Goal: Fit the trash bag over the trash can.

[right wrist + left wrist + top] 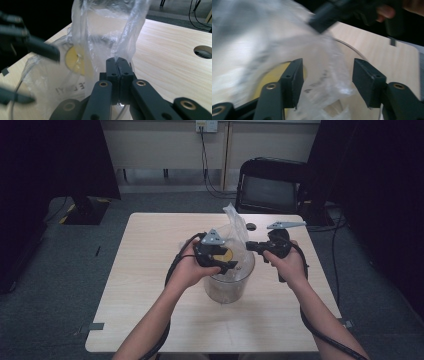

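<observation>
A clear round plastic container stands at the middle of the table with a thin clear plastic bag draped into it; a yellow disc shows through the bag. My right gripper is shut on the bag's edge, and the film rises above its jaws. My left gripper is open above the container's mouth, its jaws either side of crumpled bag film. In the high view the left gripper sits over the container and the right gripper at its far right rim.
The light wooden table has a round cable hole behind the container. A black chair stands beyond the far edge. Cables trail from both grippers toward the table's near edge.
</observation>
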`<state>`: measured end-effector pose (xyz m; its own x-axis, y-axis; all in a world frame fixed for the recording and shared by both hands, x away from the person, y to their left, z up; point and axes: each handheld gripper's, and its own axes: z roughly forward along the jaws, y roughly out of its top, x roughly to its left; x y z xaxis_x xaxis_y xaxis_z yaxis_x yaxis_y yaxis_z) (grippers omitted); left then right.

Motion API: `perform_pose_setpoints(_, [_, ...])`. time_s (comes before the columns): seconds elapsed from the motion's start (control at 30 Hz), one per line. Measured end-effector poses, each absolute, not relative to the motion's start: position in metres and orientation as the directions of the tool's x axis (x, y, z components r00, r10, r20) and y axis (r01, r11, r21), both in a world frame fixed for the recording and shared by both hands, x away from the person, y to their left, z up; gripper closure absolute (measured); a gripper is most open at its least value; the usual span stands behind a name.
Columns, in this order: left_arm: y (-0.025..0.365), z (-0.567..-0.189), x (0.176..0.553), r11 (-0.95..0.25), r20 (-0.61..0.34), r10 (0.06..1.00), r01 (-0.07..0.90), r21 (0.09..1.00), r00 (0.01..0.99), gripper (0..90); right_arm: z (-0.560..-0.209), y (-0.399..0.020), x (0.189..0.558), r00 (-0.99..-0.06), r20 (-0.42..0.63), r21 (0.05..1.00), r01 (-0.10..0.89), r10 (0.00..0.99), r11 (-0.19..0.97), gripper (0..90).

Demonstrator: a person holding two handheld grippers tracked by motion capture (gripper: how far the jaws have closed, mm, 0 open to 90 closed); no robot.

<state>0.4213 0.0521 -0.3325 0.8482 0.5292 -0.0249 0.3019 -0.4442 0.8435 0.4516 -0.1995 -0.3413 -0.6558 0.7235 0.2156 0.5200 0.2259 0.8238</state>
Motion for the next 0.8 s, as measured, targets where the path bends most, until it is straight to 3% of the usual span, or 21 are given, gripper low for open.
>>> perform_pose_setpoints(0.37, [0.086,-0.329,0.422,-0.416,0.02,0.655,0.338,0.844,0.755,39.9,-0.349,-0.214,0.432,-0.648,0.215,0.821,0.525,0.731,0.224,89.3])
perform_pose_setpoints(0.8, [0.101,-0.343,0.428,-0.363,-0.046,0.697,0.407,0.838,0.716,47.6,-0.354,-0.221,0.422,-0.652,0.224,0.815,0.533,0.724,0.228,87.5])
